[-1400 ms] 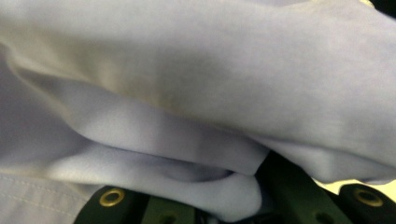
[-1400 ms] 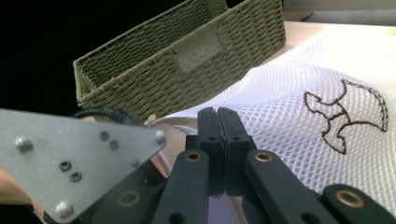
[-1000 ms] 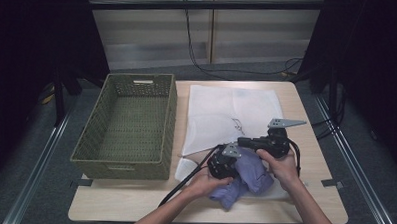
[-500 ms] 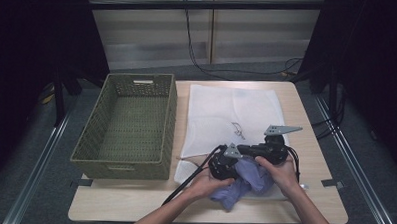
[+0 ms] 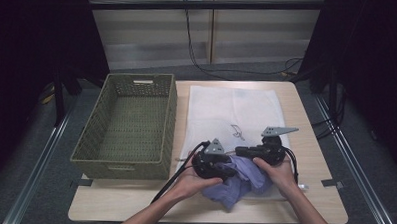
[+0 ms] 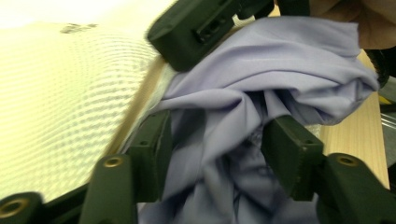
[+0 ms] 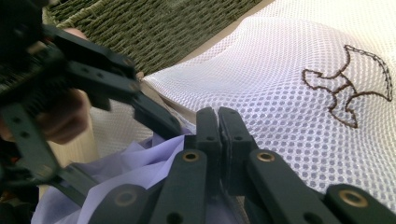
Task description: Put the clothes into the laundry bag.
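Lilac cloth (image 5: 239, 177), high view: bunched at the near edge of the white mesh bag (image 5: 231, 113), between both hands; it is crumpled, so no clear long axis or heading can be told.
Left gripper (image 5: 223, 169), high view: set against the cloth's left side; compared with a second ago it is seen slightly shifted and its grip on the cloth loosened.
Right gripper (image 5: 242, 152), high view: held at the cloth's far side, over the bag's near edge.
Basket (image 5: 131, 124), high view: woven, well apart to the left, nothing seen in it.
Left gripper view, jaws: they have just been opening and now stand about half apart; folds of cloth (image 6: 261, 107) lie between them, but the pads are not seen pressing on it.
Left gripper view, meaning: the cloth is judged released on this side, probably for a fresh hold.
Right gripper view, jaws: shut tight together at the bag's (image 7: 299, 93) edge, with cloth (image 7: 135, 172) just beside; whether mesh or cloth is pinched cannot be told.
Right gripper view, beyond: basket (image 7: 159, 23) weave and the left gripper (image 7: 154, 116).
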